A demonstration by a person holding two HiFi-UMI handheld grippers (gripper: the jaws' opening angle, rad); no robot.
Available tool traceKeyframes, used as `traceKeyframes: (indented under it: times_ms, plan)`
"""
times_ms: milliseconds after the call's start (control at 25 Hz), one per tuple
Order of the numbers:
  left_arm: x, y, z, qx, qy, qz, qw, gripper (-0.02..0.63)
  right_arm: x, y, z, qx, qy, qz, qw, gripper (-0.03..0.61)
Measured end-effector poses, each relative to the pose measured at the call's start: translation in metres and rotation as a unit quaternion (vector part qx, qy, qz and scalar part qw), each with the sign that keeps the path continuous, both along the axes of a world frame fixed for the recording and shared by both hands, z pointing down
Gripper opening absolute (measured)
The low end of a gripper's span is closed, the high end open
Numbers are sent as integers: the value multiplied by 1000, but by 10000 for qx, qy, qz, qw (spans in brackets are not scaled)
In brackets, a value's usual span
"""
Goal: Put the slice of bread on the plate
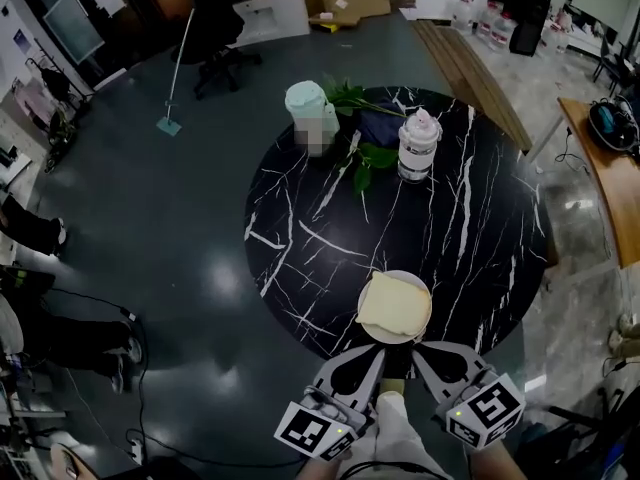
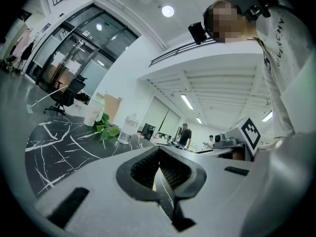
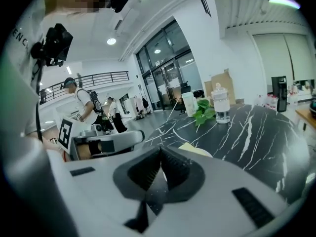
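Two-handed, holding grey left gripper (image 1: 375, 360) and grey right gripper (image 1: 420, 350) closed tight, empty, beside the round white plate (image 1: 421, 284); avoiding nudging its pale square bread slice (image 1: 392, 308).

Black table (image 1: 470, 228) veined white, pale bread (image 1: 392, 306), white plate (image 1: 421, 290), possibly mint-green jug (image 1: 310, 103)

I see my left gripper (image 1: 378, 360) and my right gripper (image 1: 428, 352) side by side at the near side of the scene, both pointing away from me, with the tips leaning toward each other. The jaws of the left one are pressed together with nothing between them. The right one is closed and empty too.
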State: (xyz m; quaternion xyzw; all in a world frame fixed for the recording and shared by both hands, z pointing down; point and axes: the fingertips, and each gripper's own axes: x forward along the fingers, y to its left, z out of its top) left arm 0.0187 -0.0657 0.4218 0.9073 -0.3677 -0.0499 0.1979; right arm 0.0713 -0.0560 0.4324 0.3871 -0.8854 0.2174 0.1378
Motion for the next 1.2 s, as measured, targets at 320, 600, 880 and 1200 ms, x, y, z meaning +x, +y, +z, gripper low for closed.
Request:
traceKeyframes:
  times_ms: [320, 600, 880, 1200]
  plan:
    - [6, 11, -20, 43, -123, 313, 9994, 8, -2, 15, -23, -70, -230, 55, 9997, 11]
    - [3, 15, -43, 179, -89, 406, 9990, 8, -13, 26, -49, 54, -217, -149, 9996, 9]
    - [-4, 13, -60, 261, -150, 390, 9988, 8, -17, 28, -58, 161, -156, -121, 9997, 9]
    - [-16, 8, -54, 217, -108, 273, 9993, 8, -19, 26, -52, 166, -32, -90, 9998, 9]
